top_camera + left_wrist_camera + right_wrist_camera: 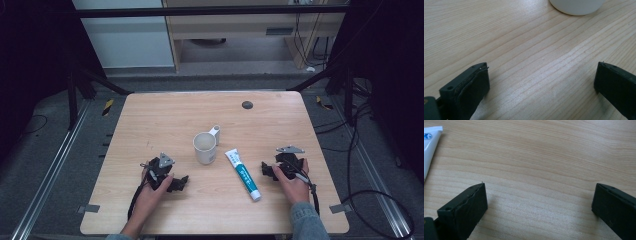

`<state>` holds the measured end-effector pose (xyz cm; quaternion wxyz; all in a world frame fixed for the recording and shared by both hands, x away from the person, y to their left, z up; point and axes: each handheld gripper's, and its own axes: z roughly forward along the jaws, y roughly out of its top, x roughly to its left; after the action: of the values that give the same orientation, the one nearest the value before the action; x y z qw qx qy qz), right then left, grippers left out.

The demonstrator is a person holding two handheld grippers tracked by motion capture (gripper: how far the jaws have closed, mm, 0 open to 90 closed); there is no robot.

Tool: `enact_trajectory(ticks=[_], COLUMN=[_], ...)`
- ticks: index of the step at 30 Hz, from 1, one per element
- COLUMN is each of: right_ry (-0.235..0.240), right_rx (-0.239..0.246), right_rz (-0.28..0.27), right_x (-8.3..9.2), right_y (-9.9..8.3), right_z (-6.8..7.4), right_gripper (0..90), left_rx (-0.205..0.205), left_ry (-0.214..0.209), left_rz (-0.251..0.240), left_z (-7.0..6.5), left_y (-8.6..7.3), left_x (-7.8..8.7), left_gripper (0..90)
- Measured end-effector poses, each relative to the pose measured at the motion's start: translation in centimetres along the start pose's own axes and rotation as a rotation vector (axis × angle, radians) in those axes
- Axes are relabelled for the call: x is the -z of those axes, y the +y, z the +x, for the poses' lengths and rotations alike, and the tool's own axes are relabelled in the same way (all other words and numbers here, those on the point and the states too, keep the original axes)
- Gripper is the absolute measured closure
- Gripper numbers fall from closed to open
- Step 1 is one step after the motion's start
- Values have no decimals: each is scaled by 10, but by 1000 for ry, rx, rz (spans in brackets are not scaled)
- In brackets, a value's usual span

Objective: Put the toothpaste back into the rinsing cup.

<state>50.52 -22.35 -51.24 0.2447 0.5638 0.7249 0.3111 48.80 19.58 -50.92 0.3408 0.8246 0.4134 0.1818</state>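
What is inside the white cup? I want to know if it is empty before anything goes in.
From the high view, the white cup looks empty: its pale inner wall shows and nothing sticks out. Its near wall hides the bottom, so something small and flat there cannot be ruled out.

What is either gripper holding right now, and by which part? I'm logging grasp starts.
Nothing is held. The left gripper and right gripper both rest open over bare table.

lab recording bay, black frame rails [210, 11], floor cables [370, 192], bare test table [150, 115]
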Motion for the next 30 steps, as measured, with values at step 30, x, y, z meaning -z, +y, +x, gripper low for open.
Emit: enact_trajectory(ticks=[30], right_ry=[110], right_rx=[185], right_rz=[103], right_x=[77], right_y=[31], right_z=[51], right_gripper=[230], left_rx=[1], left_ry=[1], left_rz=[0], left_z=[2], left_y=[3], left_x=[-3], left_gripper=[0])
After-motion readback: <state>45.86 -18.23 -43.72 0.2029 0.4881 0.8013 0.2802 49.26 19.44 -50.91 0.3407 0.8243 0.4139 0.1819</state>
